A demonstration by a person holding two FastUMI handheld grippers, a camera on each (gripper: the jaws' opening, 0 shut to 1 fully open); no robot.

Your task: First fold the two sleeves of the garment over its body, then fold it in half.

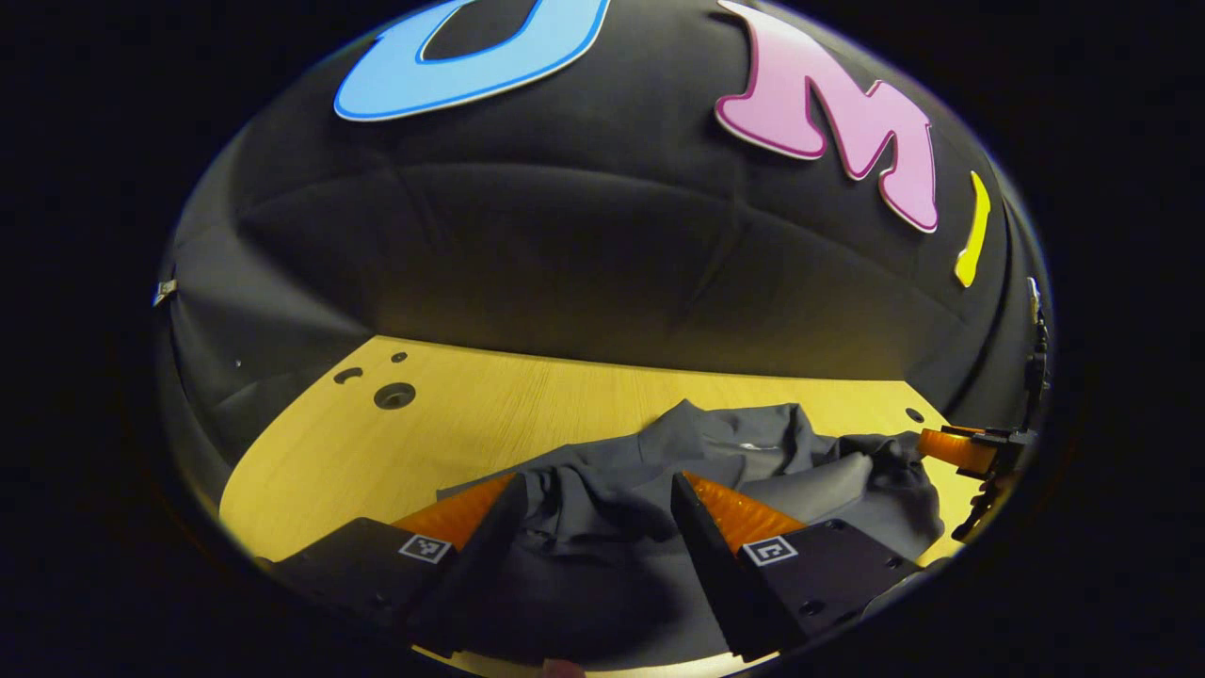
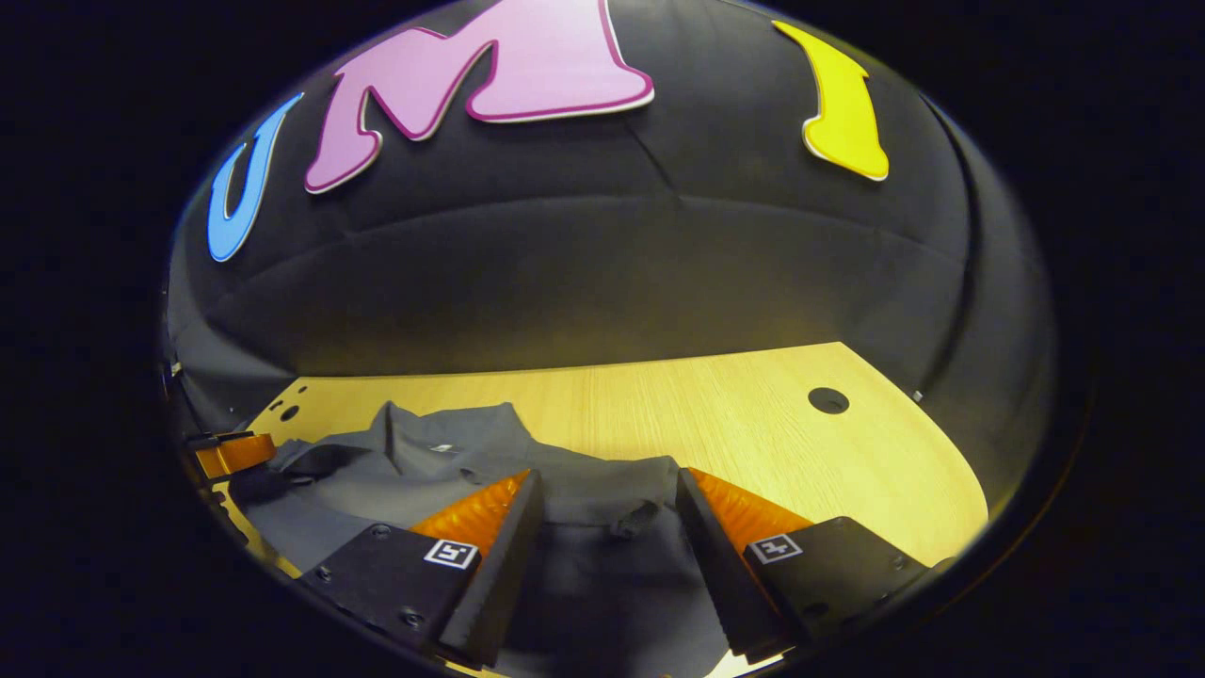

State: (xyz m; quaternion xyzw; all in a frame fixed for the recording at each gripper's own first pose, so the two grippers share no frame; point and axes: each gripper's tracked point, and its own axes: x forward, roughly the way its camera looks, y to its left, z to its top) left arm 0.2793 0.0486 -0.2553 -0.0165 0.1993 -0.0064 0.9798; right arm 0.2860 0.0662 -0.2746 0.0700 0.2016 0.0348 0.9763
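The garment, a dark grey shirt, lies on the counter in the lower part of both views, bunched rather than flat. In the left gripper view its collar rises at lower centre and loose folds run toward the lower right. In the right gripper view the collar sits at lower left and the cloth spreads toward lower centre.

The left gripper has its jaws standing wide, with rumpled cloth between and beneath them; neither finger can be seen pressing on it. The right gripper likewise has its jaws wide over the shirt, cloth lying between them but not pinched.

Each gripper also shows in the other's view: the right gripper at the right edge of the left gripper view, just beside the heaped cloth, and the left gripper at the left edge of the right gripper view.

As for progress, no tidy sleeve fold can be made out. The shirt looks crumpled, and which lump is a sleeve is hard to tell. I judge the task to be early: both sleeve folds and the final halving appear still to be done.

No containers are on the counter; only round holes in its surface.
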